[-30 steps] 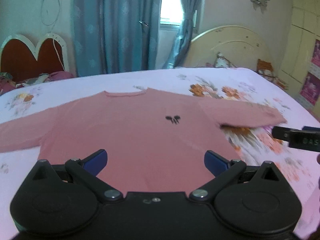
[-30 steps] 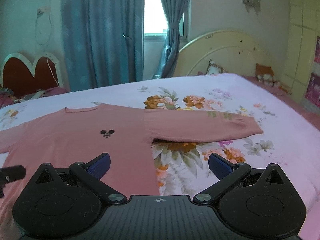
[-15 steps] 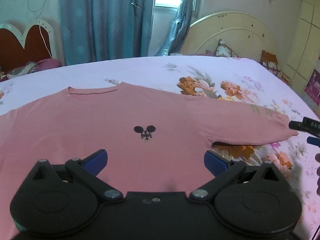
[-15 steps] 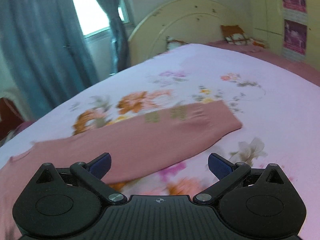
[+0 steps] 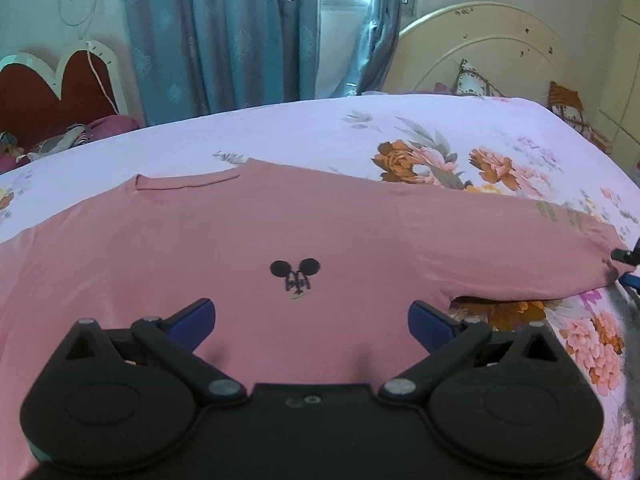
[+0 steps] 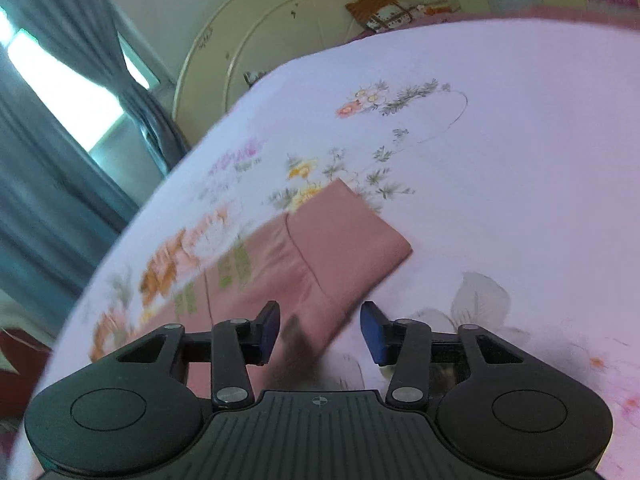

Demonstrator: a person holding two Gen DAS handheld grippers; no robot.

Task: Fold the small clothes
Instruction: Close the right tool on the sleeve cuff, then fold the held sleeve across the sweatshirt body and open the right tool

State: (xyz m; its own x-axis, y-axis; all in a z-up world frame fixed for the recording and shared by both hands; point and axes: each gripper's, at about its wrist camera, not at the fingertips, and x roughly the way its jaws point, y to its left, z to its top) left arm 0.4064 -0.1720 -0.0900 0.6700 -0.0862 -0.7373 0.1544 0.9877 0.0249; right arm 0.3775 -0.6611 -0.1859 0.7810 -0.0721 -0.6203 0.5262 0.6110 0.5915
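Observation:
A pink long-sleeved shirt (image 5: 248, 240) with a small black mouse-ear logo (image 5: 295, 274) lies flat, front up, on the flowered bedsheet (image 5: 400, 136). My left gripper (image 5: 312, 318) is open and empty above the shirt's lower chest. My right gripper (image 6: 320, 330) is partly closed, its blue pads on either side of the near edge of the right sleeve cuff (image 6: 352, 240), not clamped on it. The right gripper's tip also shows at the sleeve end in the left wrist view (image 5: 628, 258).
A cream headboard (image 5: 480, 48) with cushions (image 5: 476, 82) stands at the far right. Blue curtains (image 5: 224, 36) and a window are behind the bed. A red heart-shaped headboard (image 5: 60, 92) stands at the far left. The bed's right edge lies beyond the cuff.
My right gripper has swung right and dropped down to the sleeve cuff, and its jaws have narrowed around the cuff edge. My left gripper has shifted slightly over the shirt's chest.

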